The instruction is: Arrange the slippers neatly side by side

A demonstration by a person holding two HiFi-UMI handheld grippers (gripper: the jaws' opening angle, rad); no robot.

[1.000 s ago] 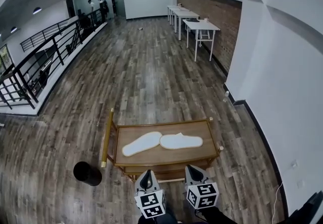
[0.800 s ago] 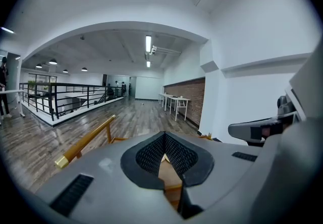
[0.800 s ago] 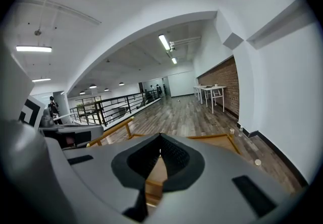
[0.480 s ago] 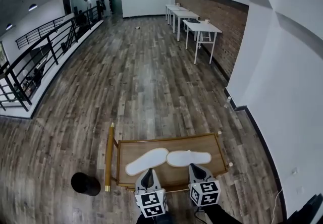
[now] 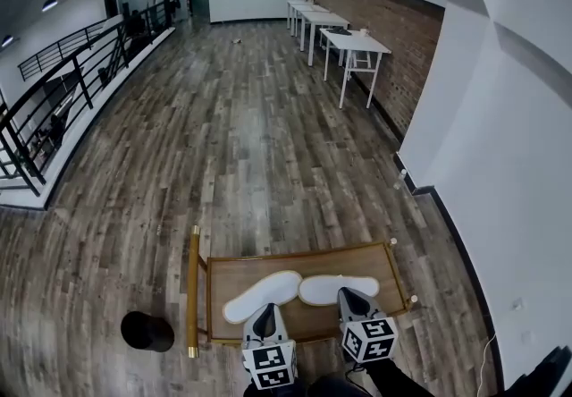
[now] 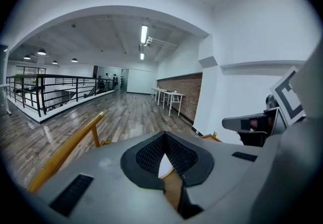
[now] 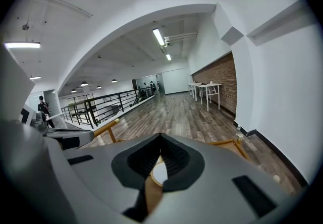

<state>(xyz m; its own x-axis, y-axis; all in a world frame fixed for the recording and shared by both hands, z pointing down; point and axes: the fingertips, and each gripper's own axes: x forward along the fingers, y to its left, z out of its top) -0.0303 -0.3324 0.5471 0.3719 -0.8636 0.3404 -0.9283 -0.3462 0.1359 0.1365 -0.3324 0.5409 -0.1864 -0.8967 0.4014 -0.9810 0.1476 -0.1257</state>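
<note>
Two white slippers lie soles-up on a low wooden table [image 5: 384, 266]. The left slipper [image 5: 255, 295] lies slanted and the right slipper [image 5: 335, 288] lies crosswise; their ends meet near the table's middle. My left gripper [image 5: 264, 315] is shut and empty over the table's near edge, just short of the left slipper. My right gripper [image 5: 347, 297] is shut and empty, its tip over the right slipper's near edge. In the left gripper view the closed jaws [image 6: 163, 135] hide all but a sliver of slipper [image 6: 163, 166]. The right gripper view shows the same past its jaws [image 7: 160, 136]: a white sliver [image 7: 159, 172].
A yellow wooden rail [image 5: 193, 288] runs along the table's left end. A black round object [image 5: 147, 331] stands on the floor to its left. White wall [image 5: 500, 163] rises close on the right. White tables [image 5: 353, 42] and a black railing [image 5: 54, 109] stand far off.
The table and slippers have drawn nearer. Both grippers, formerly short of the table's near edge, now reach over it toward the slippers. Jaws stayed shut.
</note>
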